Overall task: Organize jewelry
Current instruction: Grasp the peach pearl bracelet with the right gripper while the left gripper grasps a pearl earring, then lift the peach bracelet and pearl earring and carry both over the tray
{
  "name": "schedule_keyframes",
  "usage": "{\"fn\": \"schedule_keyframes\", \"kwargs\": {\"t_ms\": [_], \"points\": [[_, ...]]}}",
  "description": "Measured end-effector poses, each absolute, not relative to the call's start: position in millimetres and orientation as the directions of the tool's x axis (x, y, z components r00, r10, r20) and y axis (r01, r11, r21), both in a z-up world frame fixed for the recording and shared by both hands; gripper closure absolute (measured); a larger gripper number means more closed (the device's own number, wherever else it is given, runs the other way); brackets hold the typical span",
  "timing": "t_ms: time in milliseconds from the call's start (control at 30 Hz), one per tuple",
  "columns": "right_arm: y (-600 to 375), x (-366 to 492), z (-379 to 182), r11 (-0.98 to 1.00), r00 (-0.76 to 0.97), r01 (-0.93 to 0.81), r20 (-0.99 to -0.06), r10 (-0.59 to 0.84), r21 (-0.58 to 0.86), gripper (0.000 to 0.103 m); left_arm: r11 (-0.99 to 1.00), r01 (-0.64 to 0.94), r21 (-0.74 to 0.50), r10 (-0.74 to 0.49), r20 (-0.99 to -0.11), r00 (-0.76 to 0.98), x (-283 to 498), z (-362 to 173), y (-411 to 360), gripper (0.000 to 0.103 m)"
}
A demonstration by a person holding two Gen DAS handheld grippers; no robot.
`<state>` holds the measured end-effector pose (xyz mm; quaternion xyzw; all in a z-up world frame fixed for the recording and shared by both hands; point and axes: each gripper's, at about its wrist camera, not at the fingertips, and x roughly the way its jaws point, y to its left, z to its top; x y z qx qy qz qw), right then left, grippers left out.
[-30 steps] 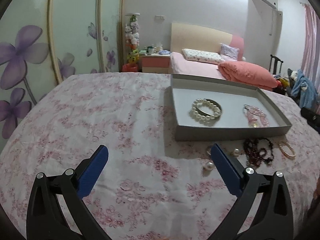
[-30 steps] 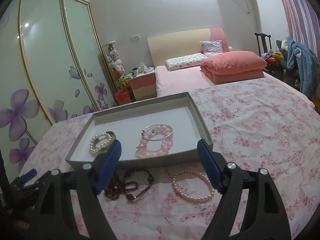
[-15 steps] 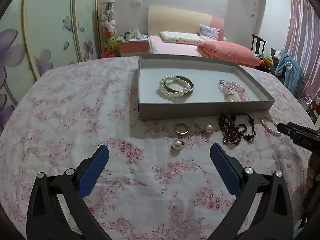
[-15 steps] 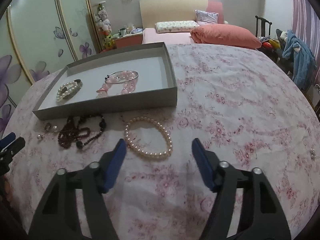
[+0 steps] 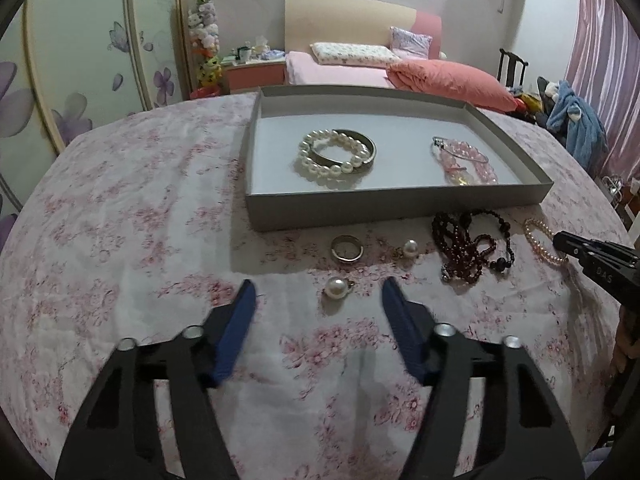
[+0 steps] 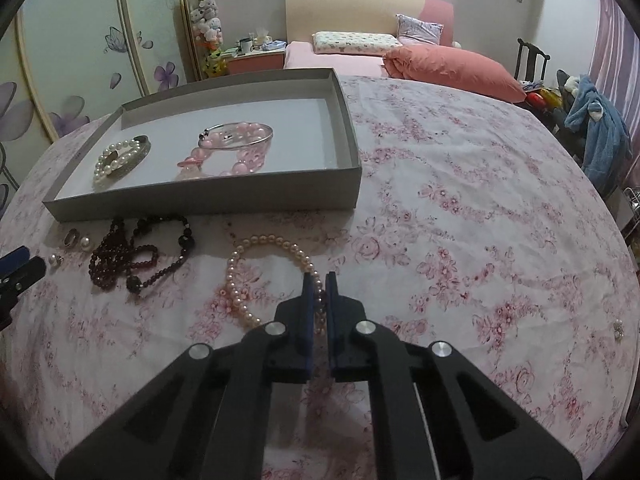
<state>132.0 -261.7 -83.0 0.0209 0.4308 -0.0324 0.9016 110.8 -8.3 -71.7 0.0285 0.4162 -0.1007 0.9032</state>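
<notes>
On the floral cloth, my left gripper [image 5: 319,291] has its jaws closing around a loose pearl pendant [image 5: 337,288]; the blue pads do not touch it. A ring [image 5: 346,249], a pearl earring [image 5: 410,248] and a dark red bead necklace [image 5: 472,246] lie just beyond. My right gripper [image 6: 318,285] is shut on the near side of the pink pearl bracelet [image 6: 256,242], which lies on the cloth. The grey tray [image 6: 200,200] holds a white pearl bracelet with a bangle [image 6: 120,158] and a pink bead bracelet [image 6: 236,144].
A small pearl piece [image 6: 619,327] lies alone near the table's right edge. Behind the table are a bed [image 5: 360,68], a floral wardrobe [image 5: 80,60] and a chair with blue clothing [image 6: 600,132]. The left gripper's tip [image 6: 16,266] shows at the far left.
My left gripper's jaws have narrowed and moved in around the pearl pendant. My right gripper came down and shut on the pink pearl bracelet.
</notes>
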Motion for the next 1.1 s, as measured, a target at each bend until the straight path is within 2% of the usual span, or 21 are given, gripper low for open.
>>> {"fn": "schedule_keyframes", "kwargs": {"t_ms": [100, 233, 300, 367, 533, 1100], "points": [[-262, 131, -83, 0.997, 0.627, 0.077, -0.778, -0.038, 0.013, 0.096, 0.977, 0.213, -0.033, -0.16, -0.774, 0.613, 118, -78, -14, 0.062], [-260, 133, -84, 0.997, 0.628, 0.081, -0.777, -0.042, 0.012, 0.096, 0.976, 0.217, -0.018, -0.15, -0.777, 0.612, 121, -81, -20, 0.069], [-259, 134, -85, 0.997, 0.629, 0.08, -0.776, -0.043, 0.009, 0.096, 0.977, 0.211, -0.017, -0.146, -0.776, 0.614, 121, -81, -19, 0.081], [-260, 134, -85, 0.997, 0.631, 0.079, -0.775, -0.031, 0.025, 0.096, 0.979, 0.204, -0.02, -0.143, -0.777, 0.614, 123, -80, -17, 0.089], [-269, 129, -79, 0.992, 0.662, 0.089, -0.75, 0.009, 0.09, 0.096, 0.981, 0.192, -0.037, -0.15, -0.769, 0.621, 120, -77, -10, 0.089], [-256, 89, -23, 0.978, 0.843, 0.015, -0.529, 0.099, 0.207, 0.097, 0.988, 0.148, -0.044, -0.142, -0.643, 0.753, 96, -37, -4, 0.089]]}}
